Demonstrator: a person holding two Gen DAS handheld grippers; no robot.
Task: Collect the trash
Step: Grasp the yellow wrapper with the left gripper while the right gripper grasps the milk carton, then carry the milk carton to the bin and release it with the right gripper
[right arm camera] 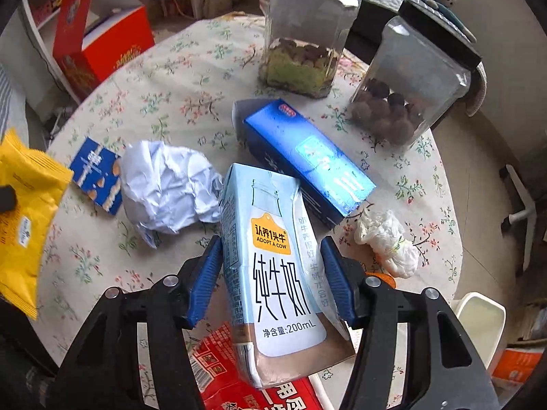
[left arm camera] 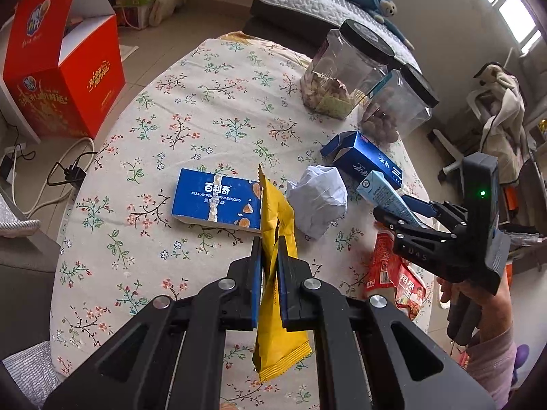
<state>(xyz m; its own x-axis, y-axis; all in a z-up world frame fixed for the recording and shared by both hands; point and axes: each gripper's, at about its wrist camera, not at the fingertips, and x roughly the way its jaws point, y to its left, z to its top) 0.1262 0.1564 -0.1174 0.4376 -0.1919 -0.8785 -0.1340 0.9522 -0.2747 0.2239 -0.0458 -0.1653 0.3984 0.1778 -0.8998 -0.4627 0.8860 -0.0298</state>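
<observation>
Floral-clothed round table, left tongs clamping yellow wrapper, right tongs gripping milk carton

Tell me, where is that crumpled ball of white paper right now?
The crumpled paper ball lies on the flowered tablecloth mid-table, between the flat blue biscuit box and the long blue carton, just beyond the held milk carton.

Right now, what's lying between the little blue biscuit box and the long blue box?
A crumpled white paper ball lies between the biscuit box and the long blue box. Both views show it.
</observation>
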